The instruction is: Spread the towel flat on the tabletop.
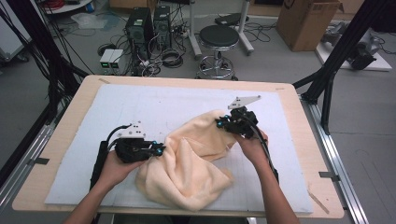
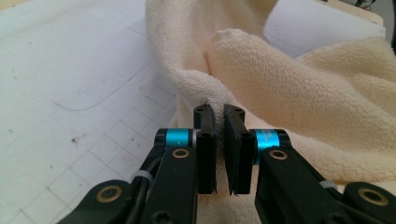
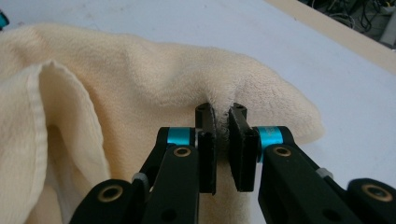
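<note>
Towel [image 1: 187, 163]: cream terry cloth, soft, fuzzy nap, matt. Left tool [image 2: 218, 140] and right tool [image 3: 227, 140]: matt black plastic, glossy blue metal collars, brass-coloured screws. Surface [image 1: 60, 154]: pale wood rim; white mat [image 1: 140, 102] matt, faintly gridded, scuffed.

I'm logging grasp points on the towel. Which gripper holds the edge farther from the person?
The right gripper: it pinches the cream towel at its far edge, while the left gripper grips the nearer left side.
</note>
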A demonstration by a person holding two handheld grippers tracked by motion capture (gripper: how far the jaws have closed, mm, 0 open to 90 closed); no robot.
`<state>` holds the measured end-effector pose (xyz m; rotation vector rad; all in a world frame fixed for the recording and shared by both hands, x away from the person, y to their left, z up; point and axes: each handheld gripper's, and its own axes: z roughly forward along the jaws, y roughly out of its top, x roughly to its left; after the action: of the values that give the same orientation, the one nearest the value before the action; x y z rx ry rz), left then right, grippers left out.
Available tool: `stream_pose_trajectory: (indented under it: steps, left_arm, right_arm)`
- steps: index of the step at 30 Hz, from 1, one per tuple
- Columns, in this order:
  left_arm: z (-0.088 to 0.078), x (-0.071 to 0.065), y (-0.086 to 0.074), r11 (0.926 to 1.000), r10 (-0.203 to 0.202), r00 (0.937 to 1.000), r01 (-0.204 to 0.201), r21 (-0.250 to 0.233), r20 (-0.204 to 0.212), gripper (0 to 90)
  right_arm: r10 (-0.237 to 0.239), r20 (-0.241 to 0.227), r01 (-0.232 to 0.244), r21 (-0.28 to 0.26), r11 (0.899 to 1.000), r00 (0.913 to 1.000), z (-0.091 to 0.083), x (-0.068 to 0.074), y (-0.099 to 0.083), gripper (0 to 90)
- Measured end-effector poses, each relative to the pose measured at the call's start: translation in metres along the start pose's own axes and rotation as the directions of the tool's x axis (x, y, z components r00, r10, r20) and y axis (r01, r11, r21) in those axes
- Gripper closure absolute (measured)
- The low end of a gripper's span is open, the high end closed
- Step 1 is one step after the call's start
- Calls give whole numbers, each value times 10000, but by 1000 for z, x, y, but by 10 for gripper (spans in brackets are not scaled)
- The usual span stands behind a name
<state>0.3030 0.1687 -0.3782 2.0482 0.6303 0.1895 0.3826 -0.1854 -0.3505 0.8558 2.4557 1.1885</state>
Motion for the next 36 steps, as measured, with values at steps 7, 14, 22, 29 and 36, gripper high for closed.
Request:
stream_pose_trajectory:
  steps: [7,14,22,29,36]
  left_arm:
    - [-18,-9,-11,9995,-146,9997,151,-276,194,817]
    - [-29,-3,-11,9974,-269,9991,290,-652,329,588]
    - [-17,21,11,9944,-577,9983,570,-894,-60,439]
    - [22,38,15,9987,-513,9959,505,-117,-745,441]
    - [50,53,4,9936,-911,9932,956,606,-731,668]
  right_arm:
    - [-513,-234,500,-532,9973,9984,6,10,31,833]
    - [-1046,-864,1010,-450,9939,9908,21,28,39,833]
    - [-1502,-1387,1414,-717,9874,9789,29,36,42,833]
    - [-1418,-1907,1296,-752,9887,9714,43,38,39,831]
    - [-960,-2318,832,-648,9944,9680,58,37,25,827]
